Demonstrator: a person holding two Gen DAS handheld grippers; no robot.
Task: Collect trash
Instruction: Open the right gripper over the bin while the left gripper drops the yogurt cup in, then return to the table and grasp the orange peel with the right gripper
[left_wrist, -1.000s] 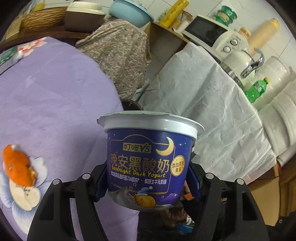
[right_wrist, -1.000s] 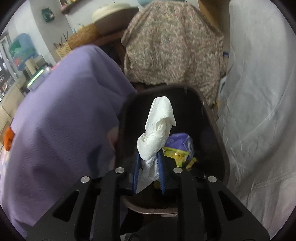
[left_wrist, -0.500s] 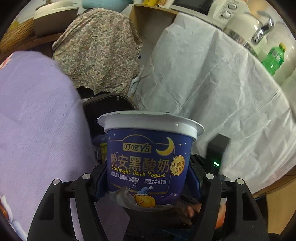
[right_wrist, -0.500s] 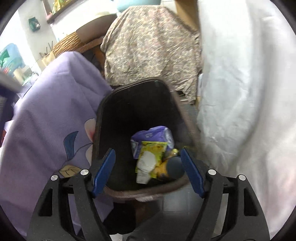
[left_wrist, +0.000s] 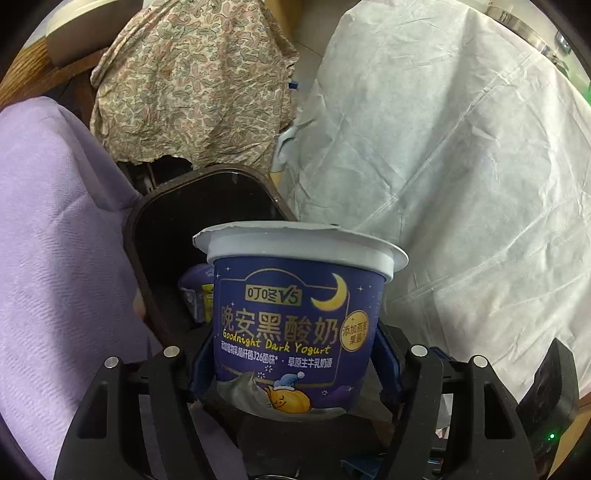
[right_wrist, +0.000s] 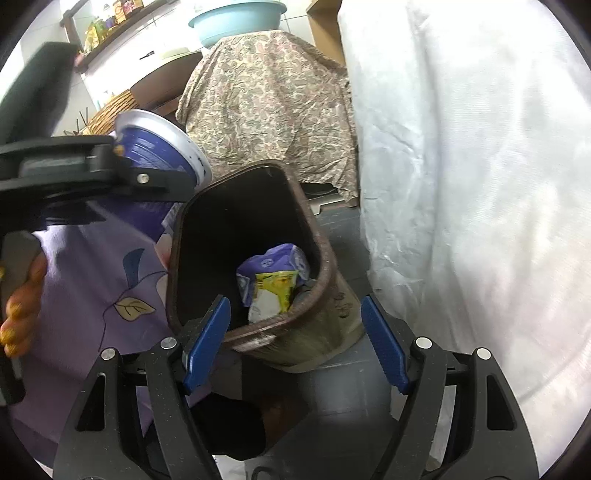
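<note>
Blue yogurt cup (left_wrist: 295, 332) is sitting clamped in the left hand-held gripper (left_wrist: 295, 365) above the bin (left_wrist: 147, 221); centre it over the opening before releasing. Right hand-held gripper (right_wrist: 295, 343) is hanging open, empty.

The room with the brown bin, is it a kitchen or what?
Probably a home kitchen or dining corner. A blue washbasin sits on furniture under a paisley cloth, bottles line a wall shelf, and a purple flowered tablecloth hangs beside the brown trash bin.

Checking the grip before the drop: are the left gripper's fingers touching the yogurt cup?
Touching. The left wrist view shows both blue fingers of the left hand-held gripper pressed against the yogurt cup, no gap.
</note>
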